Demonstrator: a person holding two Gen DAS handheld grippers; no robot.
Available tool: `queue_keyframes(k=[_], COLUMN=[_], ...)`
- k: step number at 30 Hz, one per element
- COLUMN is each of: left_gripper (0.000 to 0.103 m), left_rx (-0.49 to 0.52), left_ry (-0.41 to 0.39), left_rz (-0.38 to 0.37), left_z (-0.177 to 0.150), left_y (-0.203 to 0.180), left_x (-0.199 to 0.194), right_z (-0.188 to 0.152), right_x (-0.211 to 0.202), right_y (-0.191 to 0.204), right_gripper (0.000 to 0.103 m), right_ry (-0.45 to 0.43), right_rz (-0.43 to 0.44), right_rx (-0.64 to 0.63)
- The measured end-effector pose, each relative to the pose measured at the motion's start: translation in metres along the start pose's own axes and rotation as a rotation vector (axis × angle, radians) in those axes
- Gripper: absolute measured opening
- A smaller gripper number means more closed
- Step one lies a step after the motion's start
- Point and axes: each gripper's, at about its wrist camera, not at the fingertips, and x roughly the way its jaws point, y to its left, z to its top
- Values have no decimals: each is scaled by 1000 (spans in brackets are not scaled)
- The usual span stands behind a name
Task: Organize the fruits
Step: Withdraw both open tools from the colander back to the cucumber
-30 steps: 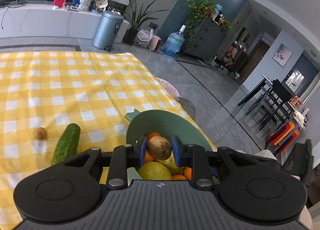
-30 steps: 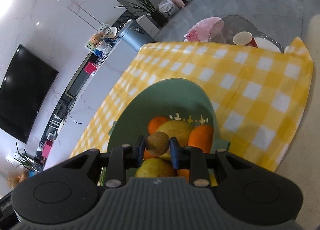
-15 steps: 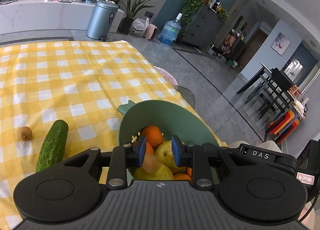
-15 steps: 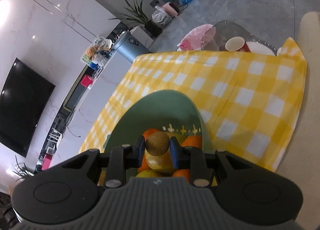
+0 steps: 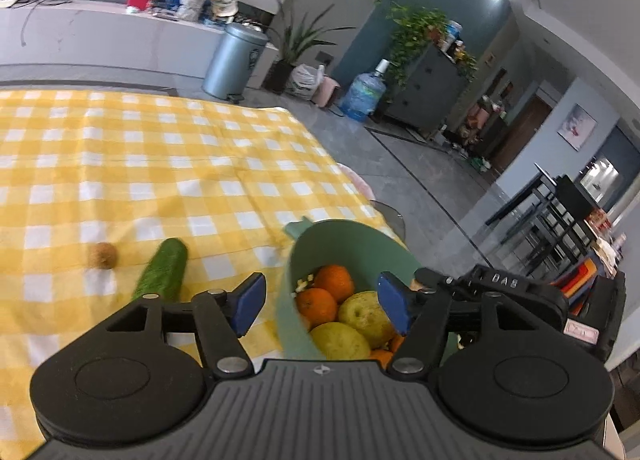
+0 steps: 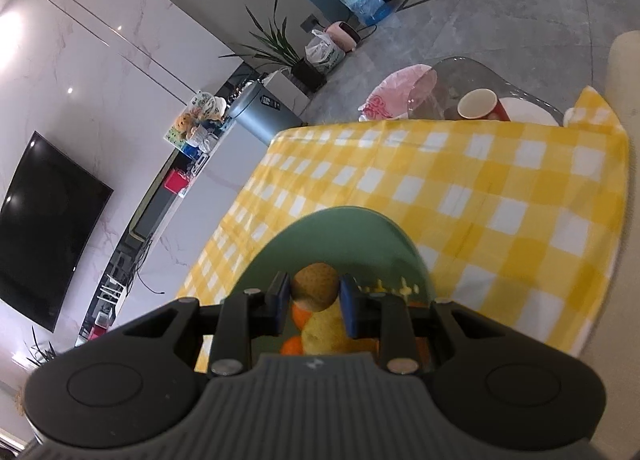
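The left gripper (image 5: 322, 302) hangs over the near side of the green bowl (image 5: 344, 238), its blue pads (image 5: 248, 300) spread wide; the jaws have just been opening, and nothing is gripped between them, only the bowl's rim and the fruit lower down showing through the gap. The right gripper (image 6: 314, 300) sits over the same bowl (image 6: 340, 228) with its pads drawn in narrow and pressed on a brown kiwi (image 6: 315, 286), which it holds above the fruit heap.

In the bowl lie two oranges (image 5: 318, 306) toward its far side and two yellow-green pears (image 5: 366, 318) nearer the grippers (more orange peeks out at the bowl's near edge).

Left of the bowl, on the yellow checked tablecloth (image 5: 160, 164), a cucumber (image 5: 162, 274) lies at a slant, and just beyond it, farther from the bowl, rests a second kiwi (image 5: 103, 255), apart from the cucumber.

Past the bowl, off the cloth's far edge, a red paper cup (image 6: 478, 104) stands on a glass surface, and farther still a grey bin (image 5: 234, 58) stands on the floor.
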Motion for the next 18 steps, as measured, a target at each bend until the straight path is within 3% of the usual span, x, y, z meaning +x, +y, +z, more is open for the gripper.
queue_keyframes(k=[1, 2, 4, 7, 18], left_gripper=[76, 76, 77, 80, 83], left_rx=[-10, -20, -33, -36, -37], left_ry=[1, 2, 2, -14, -28], left_rz=[8, 14, 21, 30, 124], left_z=[0, -1, -1, -1, -2], left_y=[3, 6, 11, 15, 20], left_x=[-2, -5, -11, -22, -56], right_z=[0, 0, 0, -2, -10], right_x=[2, 2, 0, -6, -16], right_y=[1, 2, 6, 10, 18], right_gripper=[31, 45, 55, 55, 56], right_ry=[-12, -26, -50, -84, -67], right_rz=[1, 4, 9, 13, 61], right_rx=[4, 7, -12, -49, -85])
